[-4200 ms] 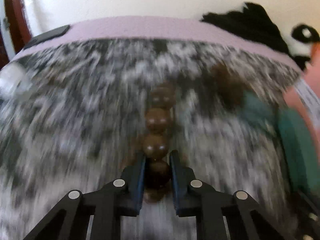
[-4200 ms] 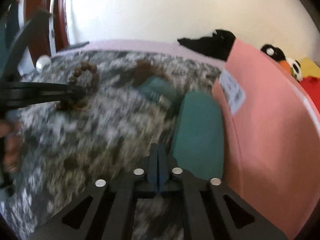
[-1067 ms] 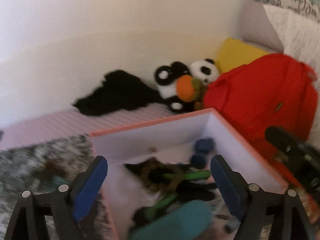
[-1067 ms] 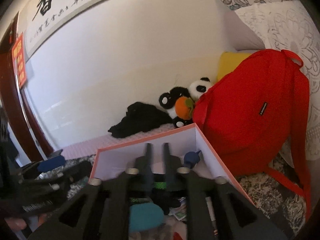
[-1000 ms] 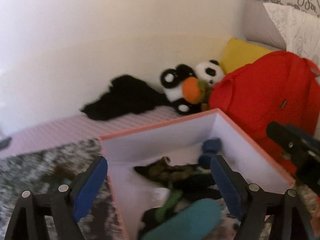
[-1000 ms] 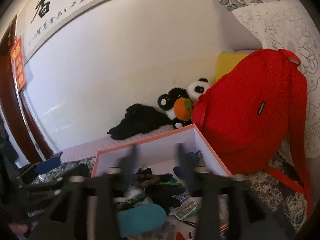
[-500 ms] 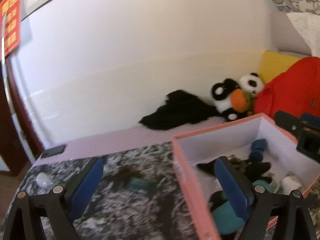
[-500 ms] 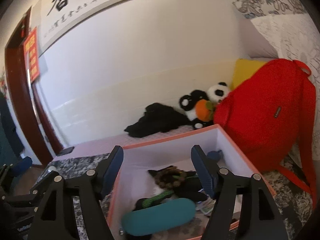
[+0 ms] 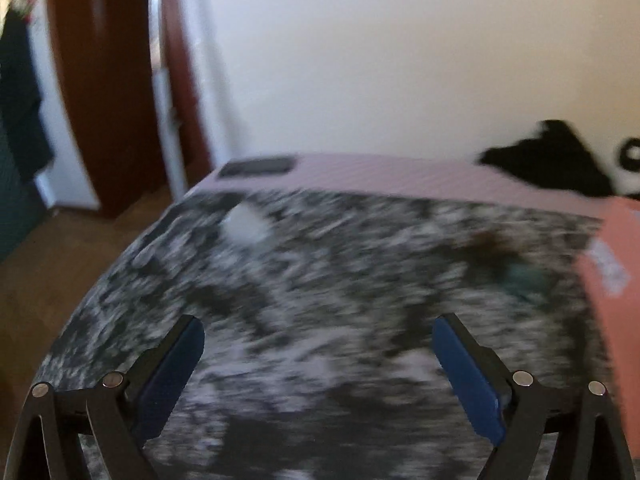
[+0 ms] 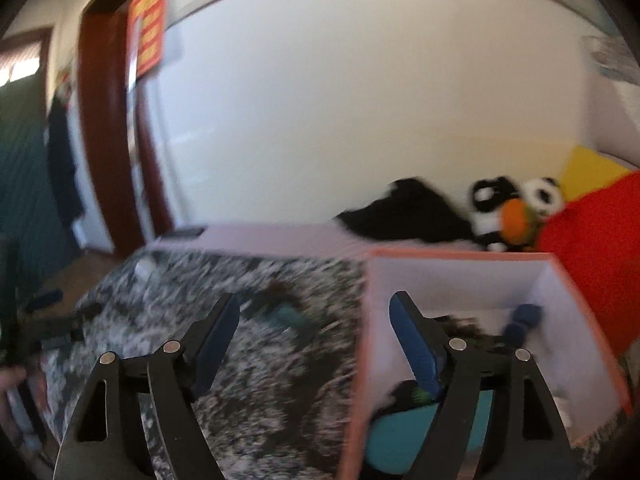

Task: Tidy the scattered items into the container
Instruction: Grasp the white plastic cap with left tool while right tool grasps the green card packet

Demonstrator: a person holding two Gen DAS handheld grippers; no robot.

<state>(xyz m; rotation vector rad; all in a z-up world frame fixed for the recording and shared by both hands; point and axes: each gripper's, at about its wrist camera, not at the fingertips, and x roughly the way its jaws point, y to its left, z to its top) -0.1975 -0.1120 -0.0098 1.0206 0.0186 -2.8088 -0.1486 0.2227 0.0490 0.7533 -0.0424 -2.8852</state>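
Left tool spread wide, empty, over the speckled grey blanket on the bed. Right tool also wide, empty, straddling the near-left wall of the pink box. Box at right holds a teal case and dark items. Small teal item and a pale blurred object lie on the blanket left of the box.

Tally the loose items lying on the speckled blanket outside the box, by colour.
white item: 1
brown item: 1
teal item: 1
Total: 3 (too blurred to tell what each one is)
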